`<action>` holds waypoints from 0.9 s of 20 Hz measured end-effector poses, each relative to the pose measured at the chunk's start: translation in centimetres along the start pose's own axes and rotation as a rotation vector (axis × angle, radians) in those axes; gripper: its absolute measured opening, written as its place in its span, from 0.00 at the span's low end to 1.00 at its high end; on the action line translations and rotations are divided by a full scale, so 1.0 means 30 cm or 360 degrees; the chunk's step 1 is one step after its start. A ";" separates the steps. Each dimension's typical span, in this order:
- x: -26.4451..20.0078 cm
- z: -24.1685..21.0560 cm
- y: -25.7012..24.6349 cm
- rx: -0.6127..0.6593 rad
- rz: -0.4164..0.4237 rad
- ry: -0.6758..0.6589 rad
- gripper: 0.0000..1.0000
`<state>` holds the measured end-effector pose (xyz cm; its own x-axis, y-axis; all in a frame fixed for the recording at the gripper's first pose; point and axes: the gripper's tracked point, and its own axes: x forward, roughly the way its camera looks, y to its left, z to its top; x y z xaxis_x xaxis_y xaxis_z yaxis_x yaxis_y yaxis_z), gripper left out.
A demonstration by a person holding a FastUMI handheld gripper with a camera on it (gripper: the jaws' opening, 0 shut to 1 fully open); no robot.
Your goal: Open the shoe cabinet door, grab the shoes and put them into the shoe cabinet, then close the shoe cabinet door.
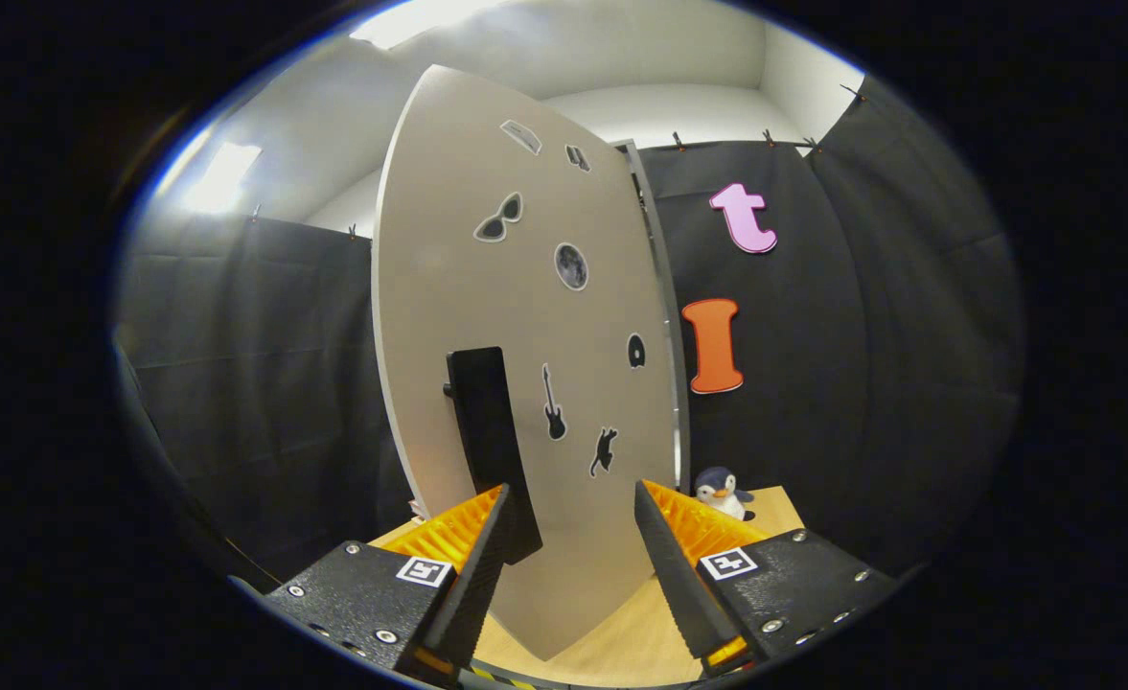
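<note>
Spread gripper before cabinet door, black handle by left finger, toy penguin beyond.

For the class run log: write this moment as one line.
phase: at door | gripper: open, fingers astride door edge | cabinet door: swung out, black handle by one finger | penguin toy: beyond fingers

Your light wooden table carries the tall beige shoe cabinet and, just beside it, a small navy-and-white plush penguin.
</note>
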<state>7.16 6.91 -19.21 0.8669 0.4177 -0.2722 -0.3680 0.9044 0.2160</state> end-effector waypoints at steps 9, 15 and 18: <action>0.270 -0.031 0.263 0.0157 0.0326 0.0008 0.93; 0.506 -0.010 0.354 0.0234 0.0319 -0.0041 0.95; 0.565 0.010 0.392 0.0282 0.0316 -0.0047 0.95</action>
<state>17.61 24.60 -21.01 0.7939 0.5804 -0.1814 -0.4693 0.7745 0.4241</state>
